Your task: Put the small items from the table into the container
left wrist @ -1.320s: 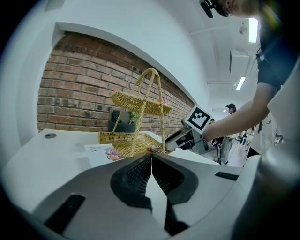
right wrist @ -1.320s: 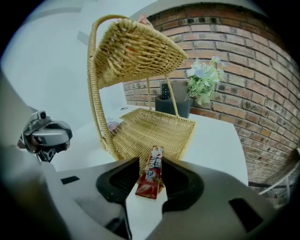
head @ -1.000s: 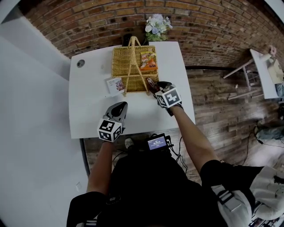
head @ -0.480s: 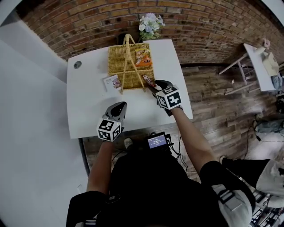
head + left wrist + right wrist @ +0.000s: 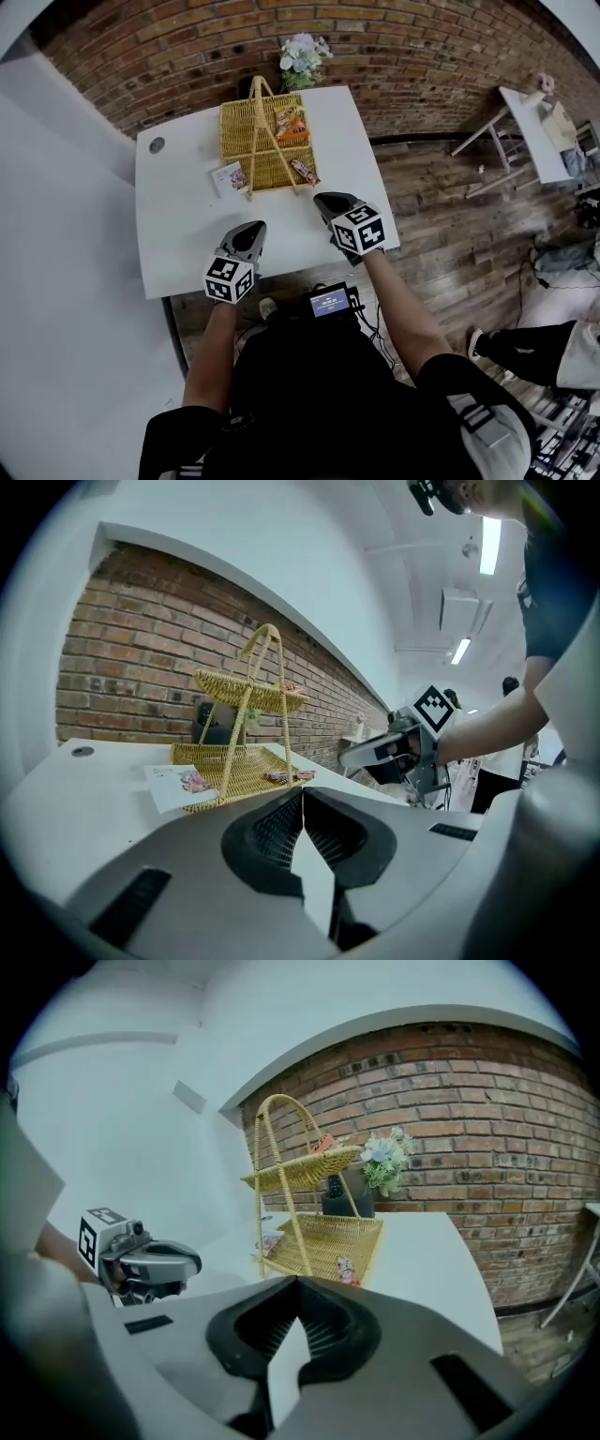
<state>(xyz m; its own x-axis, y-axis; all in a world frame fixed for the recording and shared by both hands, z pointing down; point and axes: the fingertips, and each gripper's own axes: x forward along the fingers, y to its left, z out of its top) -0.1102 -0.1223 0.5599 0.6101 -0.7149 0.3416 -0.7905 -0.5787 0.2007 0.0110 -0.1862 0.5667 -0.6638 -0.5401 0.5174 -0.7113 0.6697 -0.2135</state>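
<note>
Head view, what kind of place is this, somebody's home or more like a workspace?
Probably an indoor workspace or studio rather than a home: a bare brick wall, a wooden plank floor, a white table holding a wicker basket, and a second white table off to the side.

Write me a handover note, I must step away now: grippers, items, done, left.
Left gripper: shut, empty, above the table.
Right gripper: shut, empty, just short of the basket.
Done: orange packet on the upper tier, candy bar at the lower tier's near right corner.
Left: white packet lies on the table at the basket's left edge; it looks like the last item.
</note>
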